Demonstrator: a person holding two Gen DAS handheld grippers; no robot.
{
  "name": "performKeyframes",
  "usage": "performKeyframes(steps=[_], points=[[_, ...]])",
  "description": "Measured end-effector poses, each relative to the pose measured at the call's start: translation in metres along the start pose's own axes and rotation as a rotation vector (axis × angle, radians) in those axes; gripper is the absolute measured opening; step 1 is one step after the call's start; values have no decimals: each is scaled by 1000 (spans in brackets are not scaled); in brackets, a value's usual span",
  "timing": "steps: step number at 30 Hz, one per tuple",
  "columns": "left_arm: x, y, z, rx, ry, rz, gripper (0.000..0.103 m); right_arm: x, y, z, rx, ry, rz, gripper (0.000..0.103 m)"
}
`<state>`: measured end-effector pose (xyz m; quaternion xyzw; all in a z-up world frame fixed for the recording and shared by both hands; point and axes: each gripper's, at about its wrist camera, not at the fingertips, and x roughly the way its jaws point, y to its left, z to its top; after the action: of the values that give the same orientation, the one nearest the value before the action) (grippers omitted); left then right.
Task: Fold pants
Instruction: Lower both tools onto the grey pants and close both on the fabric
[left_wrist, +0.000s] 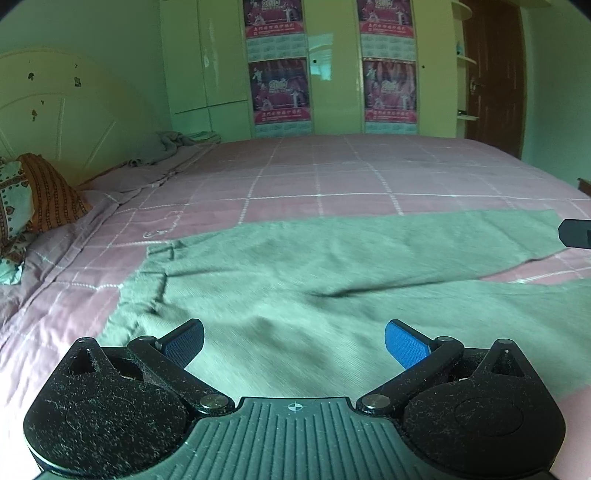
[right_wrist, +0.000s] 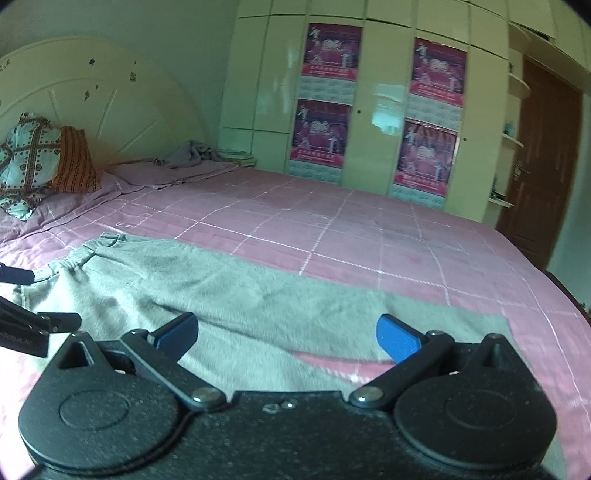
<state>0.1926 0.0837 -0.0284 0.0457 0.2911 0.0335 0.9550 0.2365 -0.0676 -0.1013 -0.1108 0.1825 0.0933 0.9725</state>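
Grey-green pants lie spread flat on the pink checked bed, waistband to the left, both legs running right with a gap between them. My left gripper is open and empty, low over the seat near the waistband. My right gripper is open and empty, over the legs where they split. The right gripper's tip shows at the right edge of the left wrist view. The left gripper shows at the left edge of the right wrist view.
Patterned pillows lean on the cream headboard at the left. A crumpled grey cloth lies at the bed's far corner. Cream wardrobes with posters stand behind the bed, and a brown door is at the right.
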Motion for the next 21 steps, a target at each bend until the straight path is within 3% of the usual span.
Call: performKeyframes(steps=[4, 9, 10, 13, 14, 16, 17, 19, 20, 21], points=[[35, 24, 13, 18, -2, 24, 103, 41, 4, 12, -13, 29, 41, 103], [90, 86, 37, -34, 39, -48, 103, 102, -1, 28, -11, 82, 101, 101], [100, 100, 42, -58, 39, -40, 103, 114, -5, 31, -6, 88, 116, 96], [133, 139, 55, -62, 58, -17, 103, 148, -15, 39, 12, 127, 174, 50], [148, 153, 58, -64, 76, -23, 103, 158, -16, 42, 4, 133, 178, 50], [182, 179, 63, -68, 133, -18, 73, 176, -17, 45, -30, 141, 193, 51], [200, 192, 64, -74, 170, 1, 51, 187, -17, 48, -45, 145, 200, 53], [231, 216, 63, -96, 220, -14, 52, 208, -18, 51, -62, 158, 220, 59], [244, 225, 62, -115, 236, -36, 53, 218, -19, 53, -69, 163, 226, 67], [252, 232, 61, -149, 242, -77, 59, 229, -19, 54, -83, 169, 232, 71]])
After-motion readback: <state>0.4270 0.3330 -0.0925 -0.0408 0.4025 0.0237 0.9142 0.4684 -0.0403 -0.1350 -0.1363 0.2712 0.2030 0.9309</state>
